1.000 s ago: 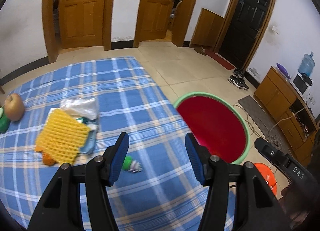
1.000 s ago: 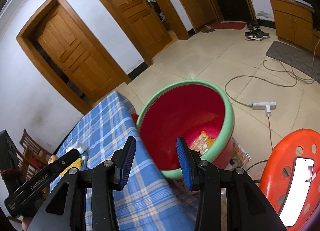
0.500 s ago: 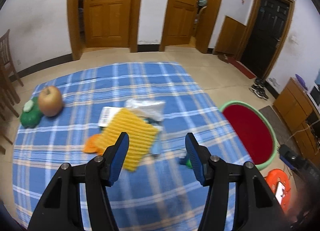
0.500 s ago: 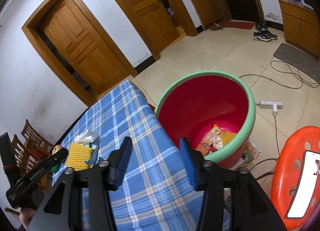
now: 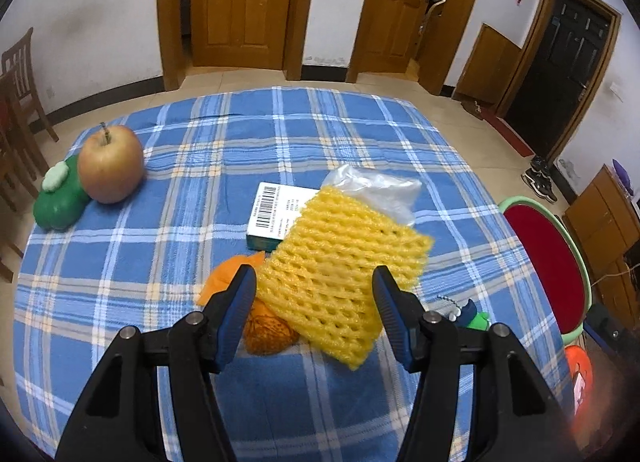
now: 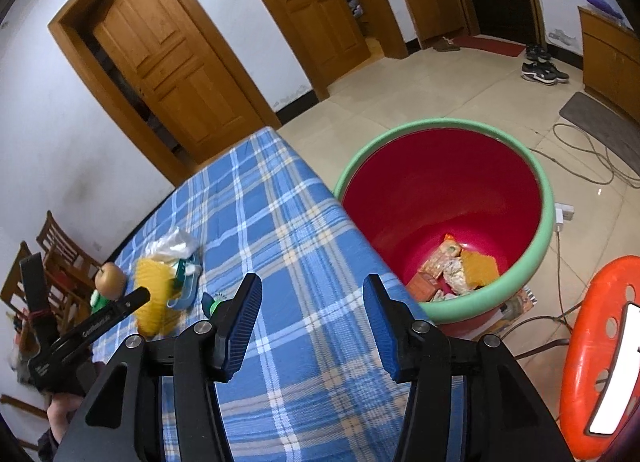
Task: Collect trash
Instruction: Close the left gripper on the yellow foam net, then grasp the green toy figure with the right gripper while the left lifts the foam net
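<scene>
**A:** Since a second ago the left gripper [image 5: 314, 302] swung from the bin over to the trash pile, jaws spread, empty.

**B:** Yep. Yellow foam net [image 5: 340, 274] sits frame center, long axis running upper left to lower right, covering a barcoded box [image 5: 272, 217] and orange peel [image 5: 268, 332]. Apple [image 5: 110, 169] far left.

**A:** Right gripper [image 6: 312, 326]?

**B:** Also spread, empty, red bin [image 6: 440, 189] at right.

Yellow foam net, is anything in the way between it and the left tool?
Nothing visible blocks it. The left tool is open, and the yellow foam net shows right between its fingers, lying on top of the pile. The orange peel and the barcoded box are partly under the net, not in front of it.
</scene>
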Tool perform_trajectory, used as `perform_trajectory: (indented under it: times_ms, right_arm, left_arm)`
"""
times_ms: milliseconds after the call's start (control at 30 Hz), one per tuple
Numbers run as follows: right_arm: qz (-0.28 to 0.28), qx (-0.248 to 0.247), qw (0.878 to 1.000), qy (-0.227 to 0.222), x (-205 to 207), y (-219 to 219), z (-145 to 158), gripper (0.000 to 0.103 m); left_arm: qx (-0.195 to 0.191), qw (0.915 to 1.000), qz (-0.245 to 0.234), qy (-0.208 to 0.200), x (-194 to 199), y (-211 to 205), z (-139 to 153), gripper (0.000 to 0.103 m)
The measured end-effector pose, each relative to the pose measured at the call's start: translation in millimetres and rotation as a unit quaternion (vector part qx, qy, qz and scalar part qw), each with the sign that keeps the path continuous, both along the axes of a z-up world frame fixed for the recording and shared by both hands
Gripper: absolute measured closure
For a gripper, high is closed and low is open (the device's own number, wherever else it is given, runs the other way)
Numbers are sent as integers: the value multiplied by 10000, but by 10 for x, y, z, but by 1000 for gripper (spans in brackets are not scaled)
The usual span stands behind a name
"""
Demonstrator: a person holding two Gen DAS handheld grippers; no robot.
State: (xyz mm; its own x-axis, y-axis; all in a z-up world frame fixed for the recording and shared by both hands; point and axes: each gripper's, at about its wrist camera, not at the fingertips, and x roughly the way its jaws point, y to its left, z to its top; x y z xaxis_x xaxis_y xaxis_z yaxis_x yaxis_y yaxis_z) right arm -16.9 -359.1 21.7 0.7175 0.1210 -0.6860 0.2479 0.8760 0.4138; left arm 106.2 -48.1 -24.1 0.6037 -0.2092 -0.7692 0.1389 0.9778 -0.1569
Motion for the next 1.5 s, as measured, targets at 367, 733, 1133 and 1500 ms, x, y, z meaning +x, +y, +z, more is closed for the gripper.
perform_trajectory:
  times_ms: [367,733,1133,1500]
  right_arm:
    - [375,-161,9990,185,209,277,-113,49]
    - [588,-221,9977,262,286,442,-189,49]
    - [1013,-275,9939,340,402,743,-259,49]
    - [1267,-502,9894,507,629,1017,-380,49]
  left_arm:
    - [143,9998,109,-68,48,17,-130,52]
    - [-210,9996,171,-94,22,180,-141,79]
    - [-730,9956,336,-487,-360,524,229,82]
    - [-813,9935,551,-570,-565,737,320,82]
